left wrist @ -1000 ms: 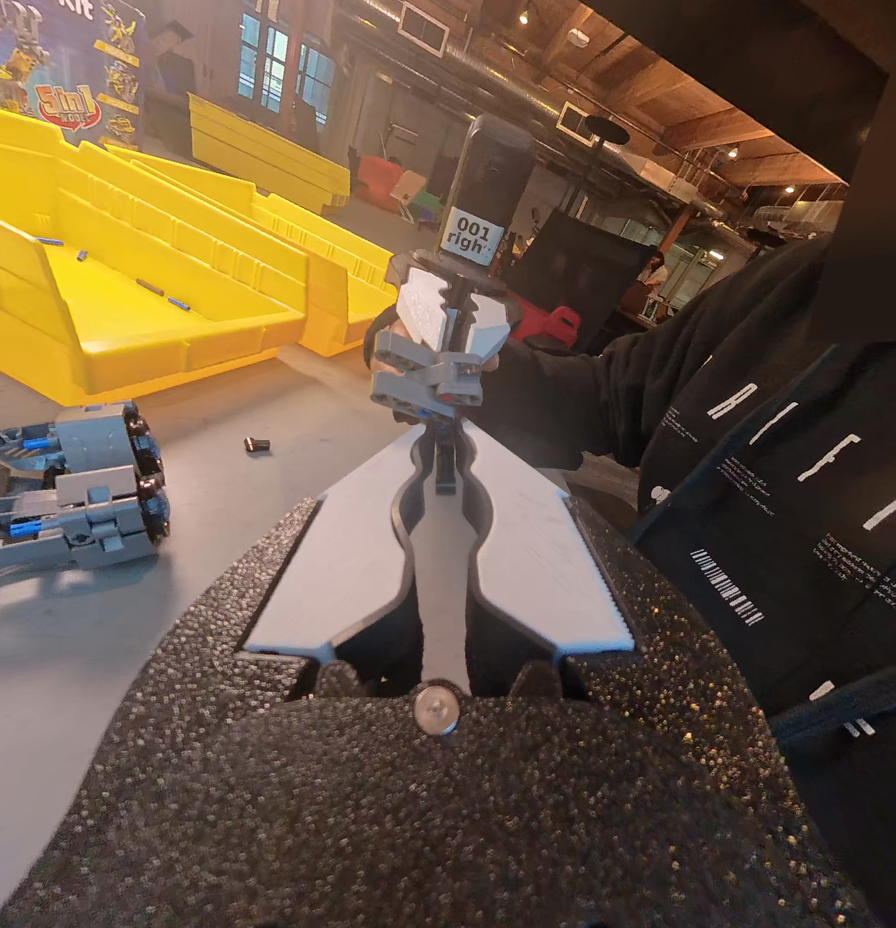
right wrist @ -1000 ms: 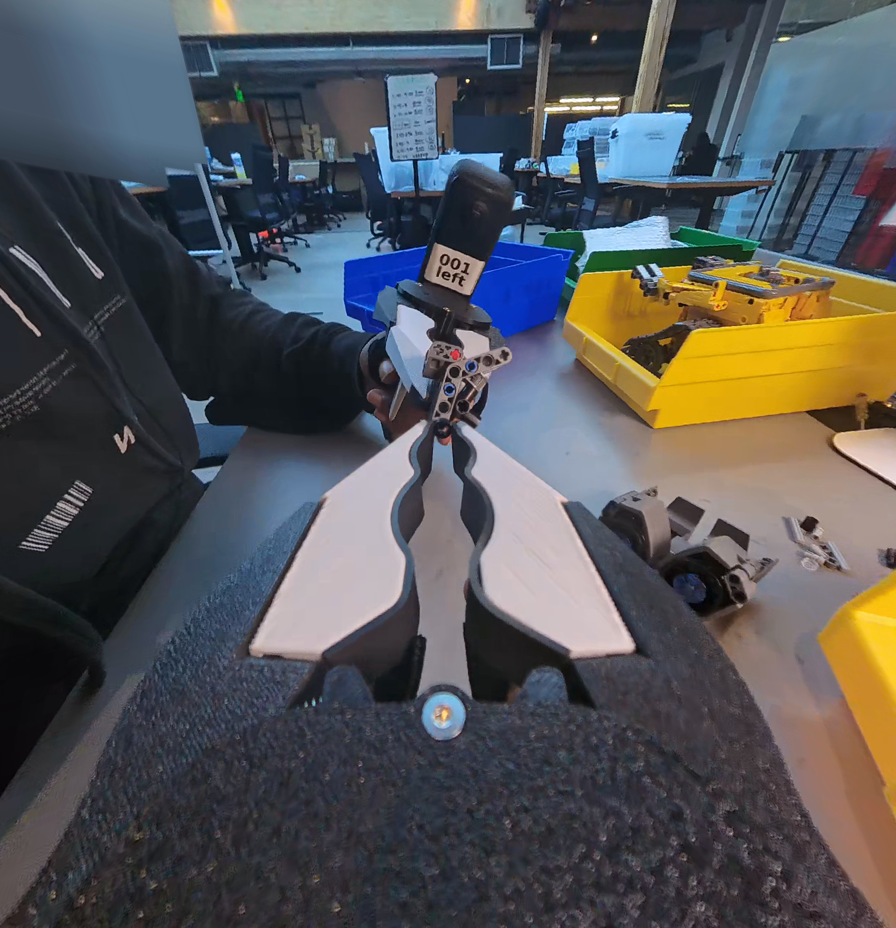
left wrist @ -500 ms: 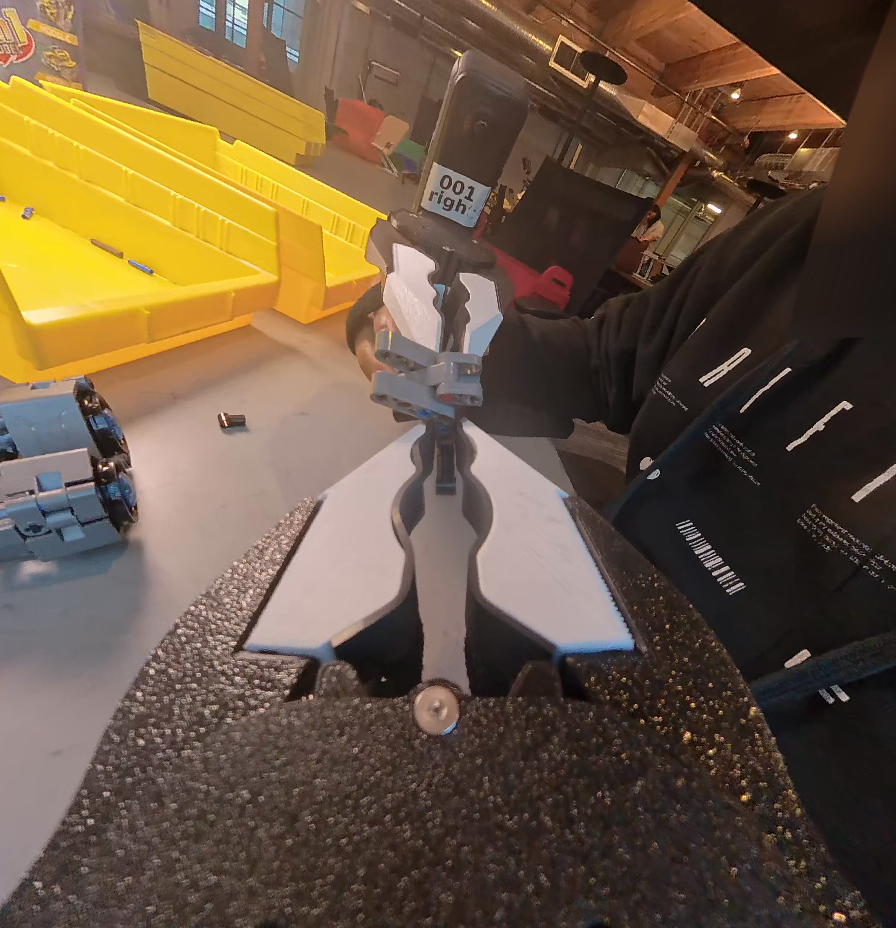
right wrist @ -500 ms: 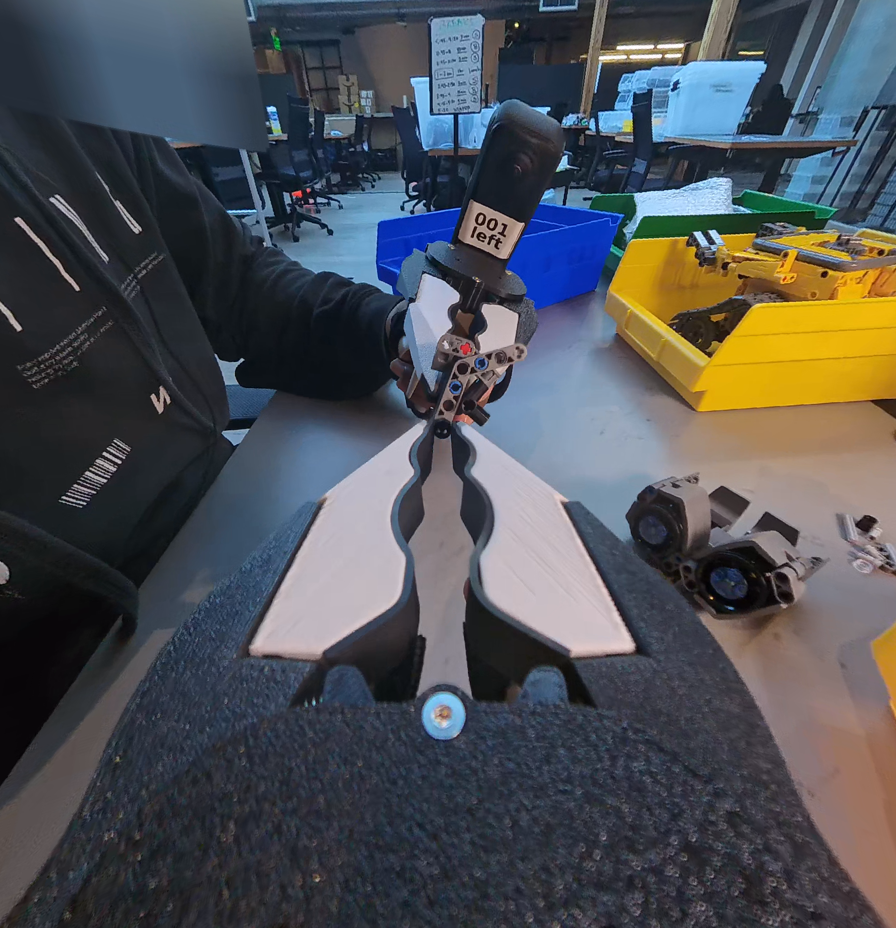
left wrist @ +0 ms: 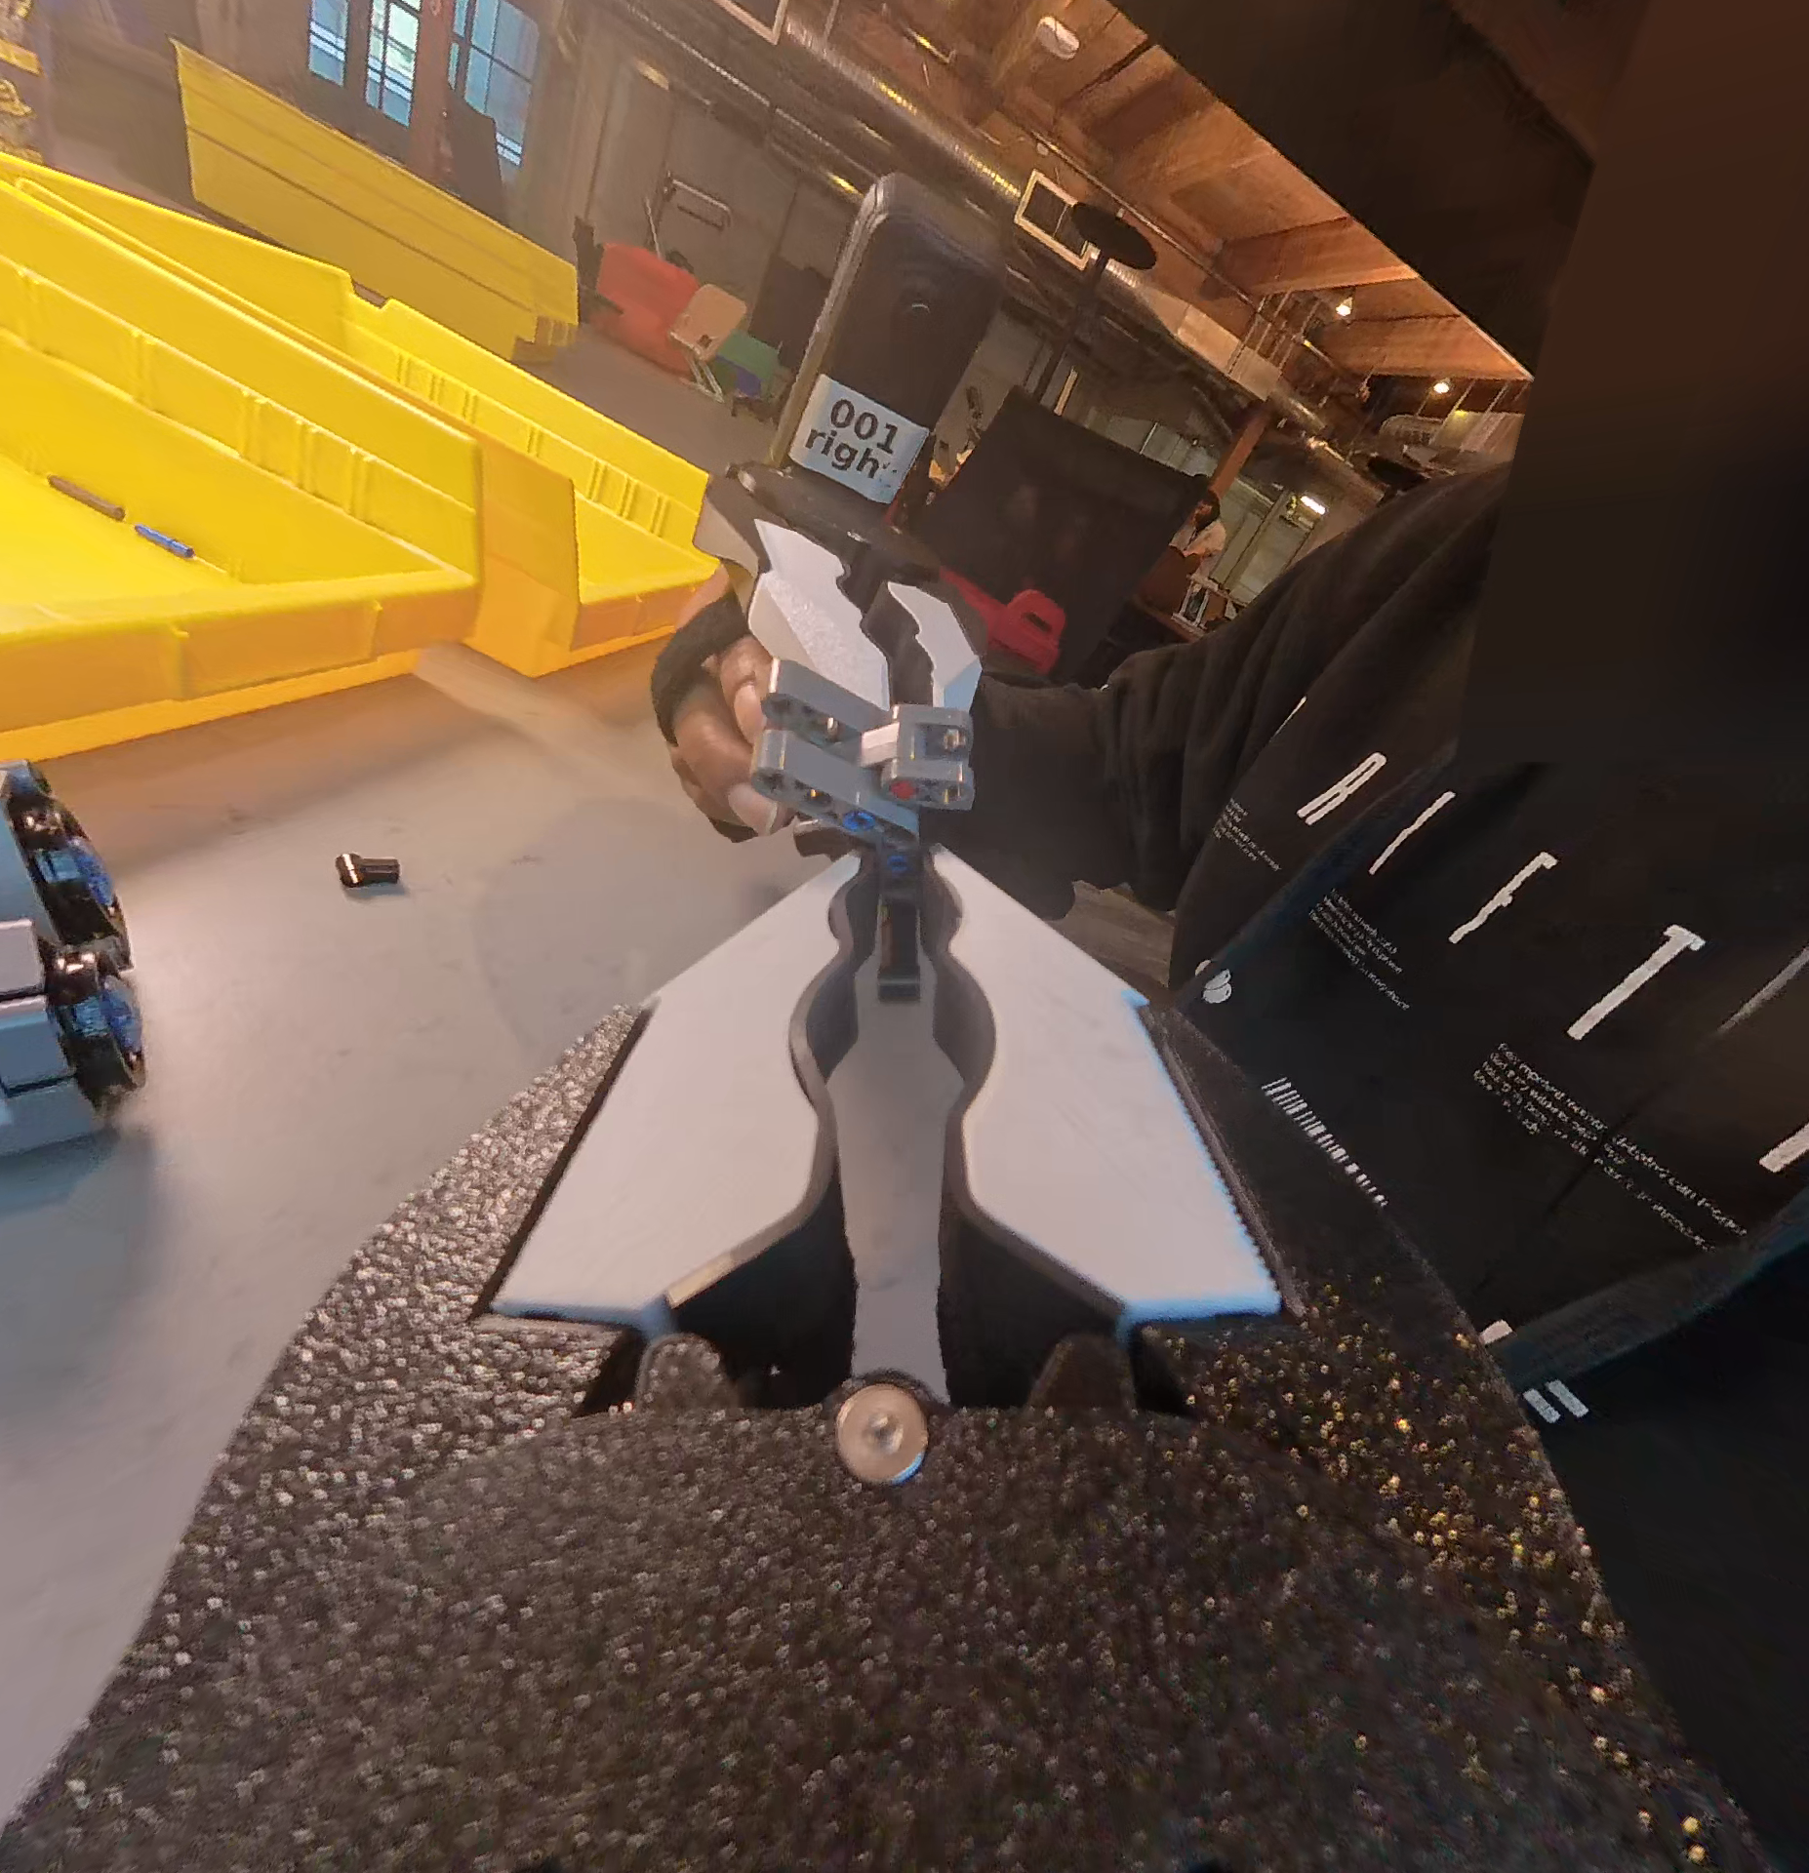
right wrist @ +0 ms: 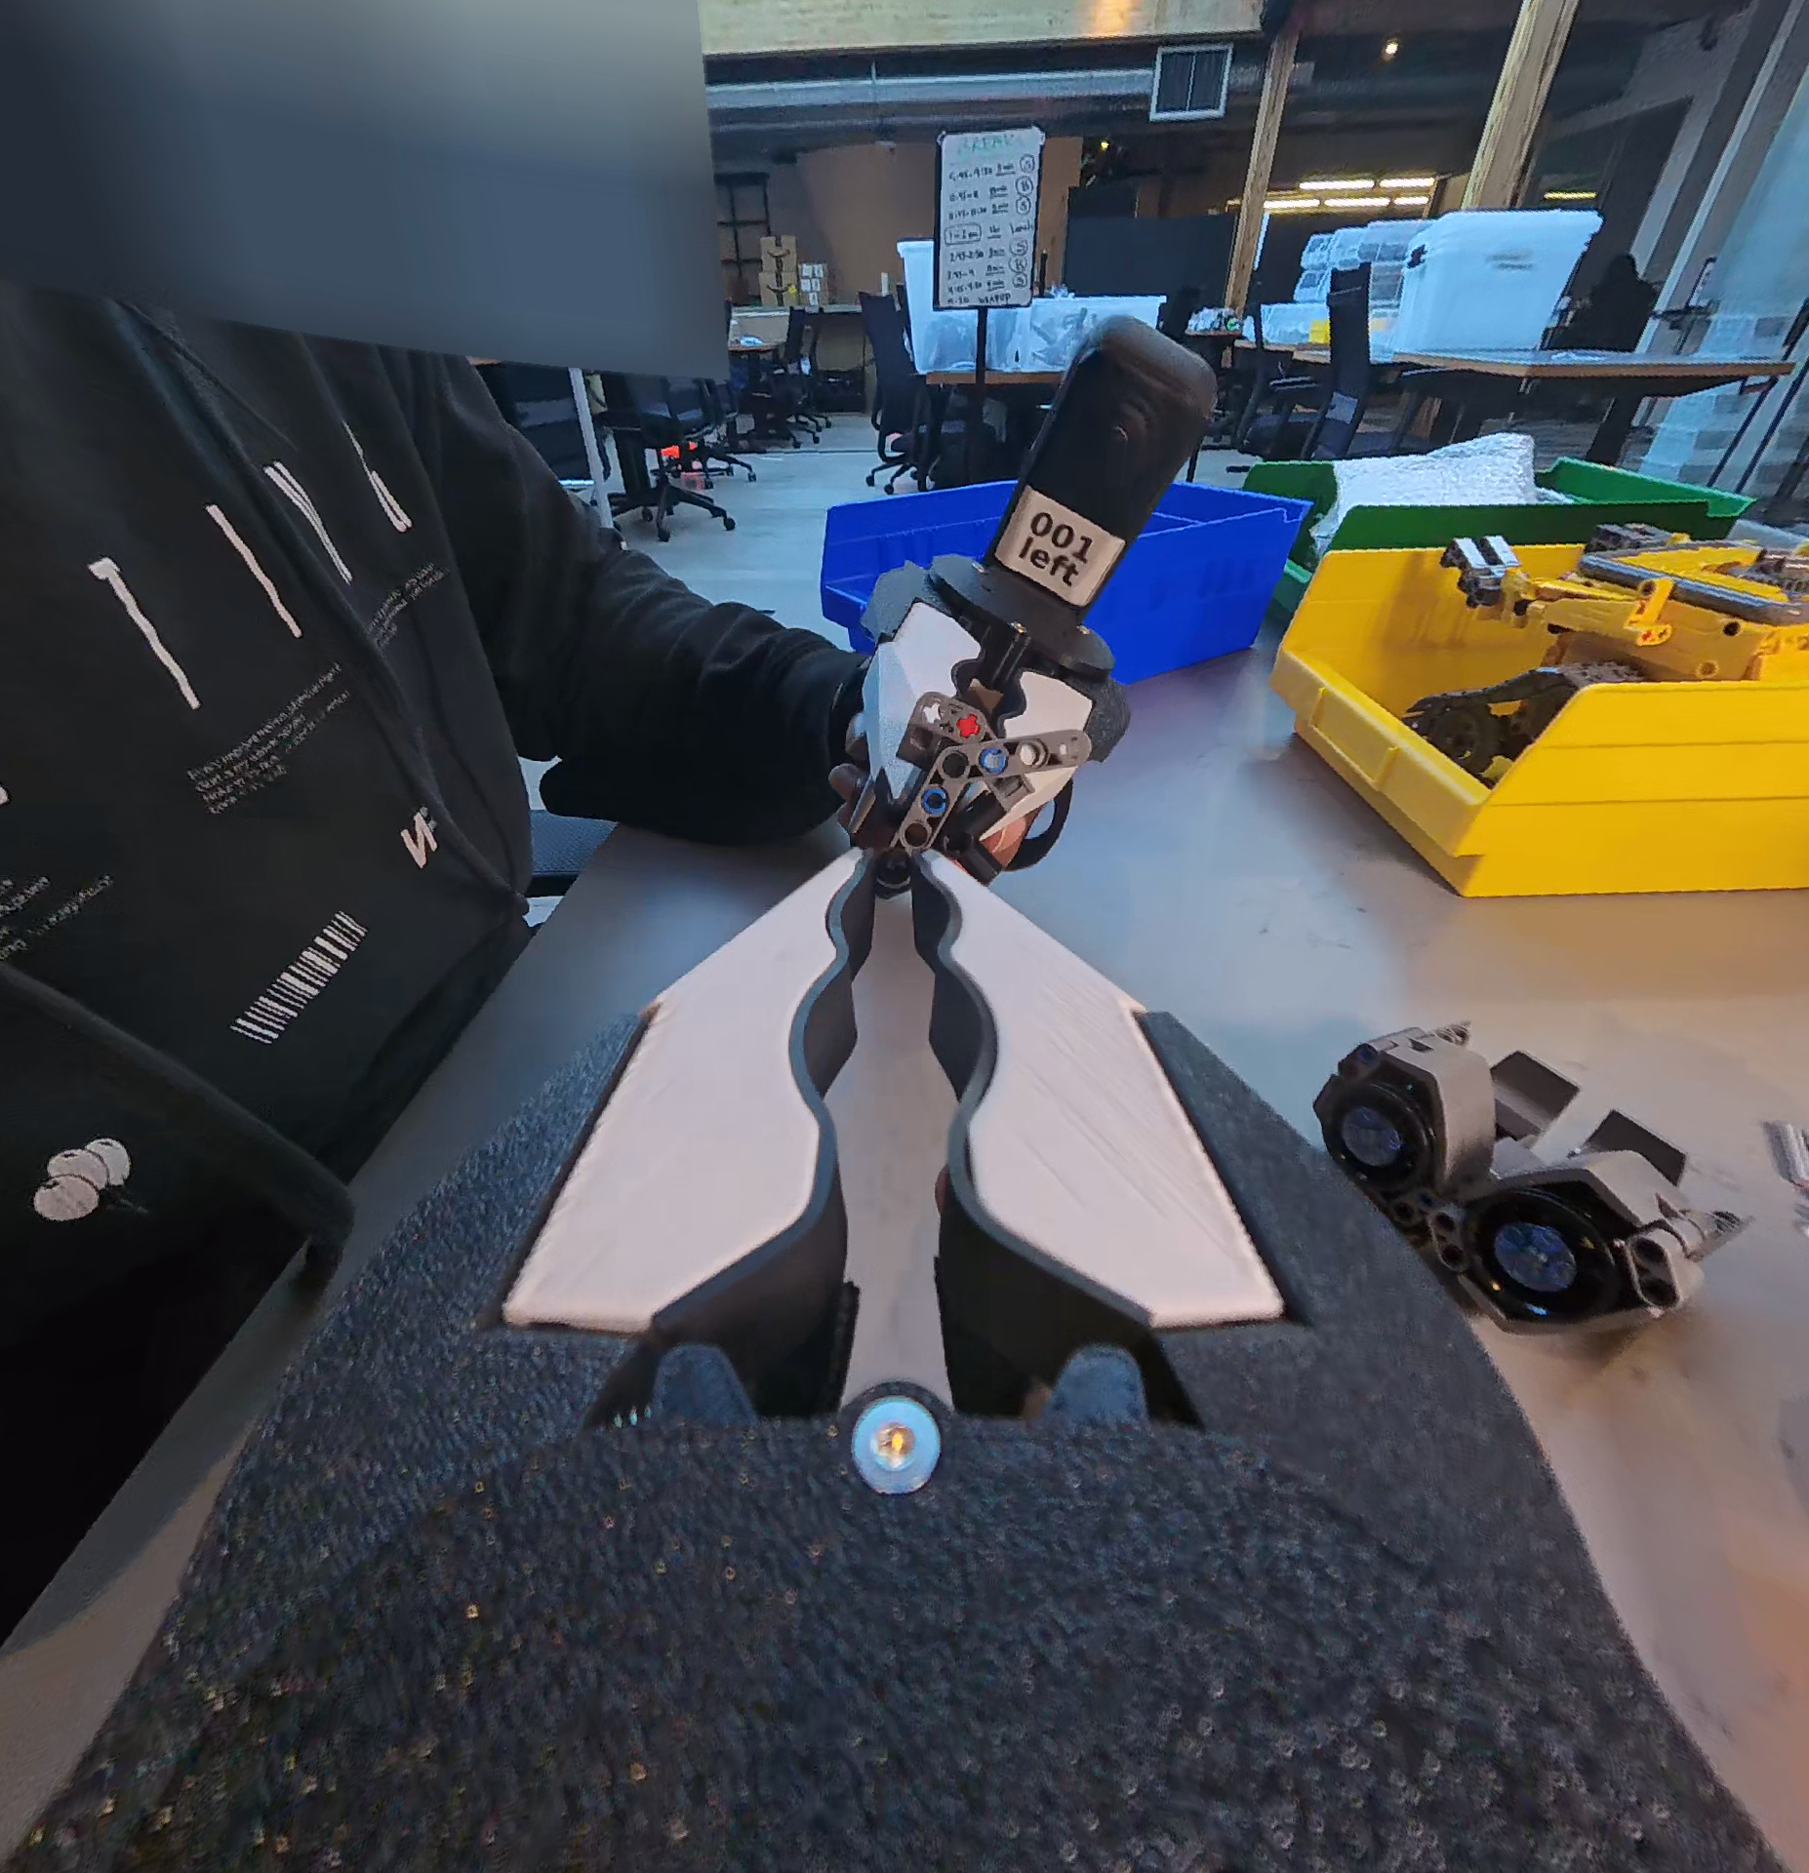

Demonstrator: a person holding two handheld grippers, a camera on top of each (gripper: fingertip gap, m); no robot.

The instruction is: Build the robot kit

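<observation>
Left gripper [left wrist: 895,872]: fingers pressed on the dark end of a small grey brick assembly [left wrist: 860,755], held above the table [left wrist: 373,1014].
Right gripper [right wrist: 895,872]: fingers pinched on the same assembly from the opposite side.
Assembly: grey beams with red and blue pins, clamped between both grippers.
Nearby: grey wheeled module [right wrist: 1488,1176] on the table; loose black pin [left wrist: 368,869]; yellow bins [left wrist: 272,527].
</observation>
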